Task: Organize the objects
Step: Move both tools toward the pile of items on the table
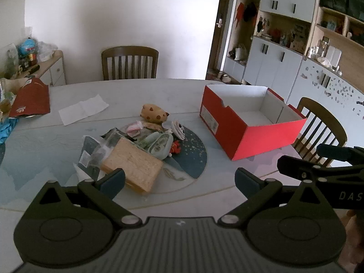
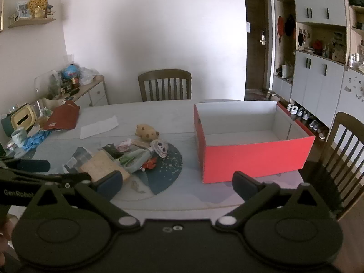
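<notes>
Both grippers, left [image 1: 179,182] and right [image 2: 177,185], hover wide open and empty-jawed above a dining table [image 1: 45,136]. A pile of small items [image 1: 145,141] lies beside a red box [image 2: 252,157].

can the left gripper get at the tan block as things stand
Probably yes. The left gripper is open and empty, and the tan block lies just ahead on top of the pile, nothing over it. Clear bags crowd its left edge.

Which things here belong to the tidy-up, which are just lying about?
Job:
- red box, nothing inside
- pile: tan block, spotted plush, green pouch, packets

Lying about:
- white paper
- red bag
- blue gloves
- mug
- chairs
</notes>
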A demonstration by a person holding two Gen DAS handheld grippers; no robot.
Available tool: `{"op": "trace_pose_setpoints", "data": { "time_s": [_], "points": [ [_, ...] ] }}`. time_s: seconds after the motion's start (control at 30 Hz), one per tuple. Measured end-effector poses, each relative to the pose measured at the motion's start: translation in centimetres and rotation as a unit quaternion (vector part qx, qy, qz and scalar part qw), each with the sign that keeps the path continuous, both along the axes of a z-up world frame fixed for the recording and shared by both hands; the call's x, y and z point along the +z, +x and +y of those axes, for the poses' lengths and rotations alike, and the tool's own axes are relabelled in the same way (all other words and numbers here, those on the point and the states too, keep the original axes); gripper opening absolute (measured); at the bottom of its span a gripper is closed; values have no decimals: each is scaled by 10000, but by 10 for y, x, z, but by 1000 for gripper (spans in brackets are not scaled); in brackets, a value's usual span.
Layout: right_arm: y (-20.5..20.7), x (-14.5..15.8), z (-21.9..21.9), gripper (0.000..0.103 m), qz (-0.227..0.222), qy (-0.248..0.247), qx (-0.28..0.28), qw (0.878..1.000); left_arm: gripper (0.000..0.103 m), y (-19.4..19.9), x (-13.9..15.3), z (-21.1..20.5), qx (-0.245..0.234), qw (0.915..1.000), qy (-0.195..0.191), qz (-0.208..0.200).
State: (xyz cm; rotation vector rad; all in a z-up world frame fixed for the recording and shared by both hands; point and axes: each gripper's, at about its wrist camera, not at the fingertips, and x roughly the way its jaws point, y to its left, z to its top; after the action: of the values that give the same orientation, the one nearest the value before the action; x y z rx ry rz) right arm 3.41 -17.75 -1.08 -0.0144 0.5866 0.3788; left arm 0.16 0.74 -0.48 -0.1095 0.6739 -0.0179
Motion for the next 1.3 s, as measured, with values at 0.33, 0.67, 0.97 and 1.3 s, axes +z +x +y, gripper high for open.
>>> {"op": "trace_pose_setpoints", "data": {
  "time_s": [0.33,0.67,0.97,1.3],
  "points": [
    [1,0,0,103,-7,-12,62,10000,103,-1,2,-1,28,10000,8,-12],
    [2,2,0,103,-12,5,119,9999,103,-3,2,5,109,9997,-196,-54],
    [3,4,3,103,-58,40,264,9996,103,-6,5,8,257,9993,-224,-157],
    [6,6,14,103,-118,94,393,9991,102,-3,7,16,306,9990,-164,-266]
  ]
}}
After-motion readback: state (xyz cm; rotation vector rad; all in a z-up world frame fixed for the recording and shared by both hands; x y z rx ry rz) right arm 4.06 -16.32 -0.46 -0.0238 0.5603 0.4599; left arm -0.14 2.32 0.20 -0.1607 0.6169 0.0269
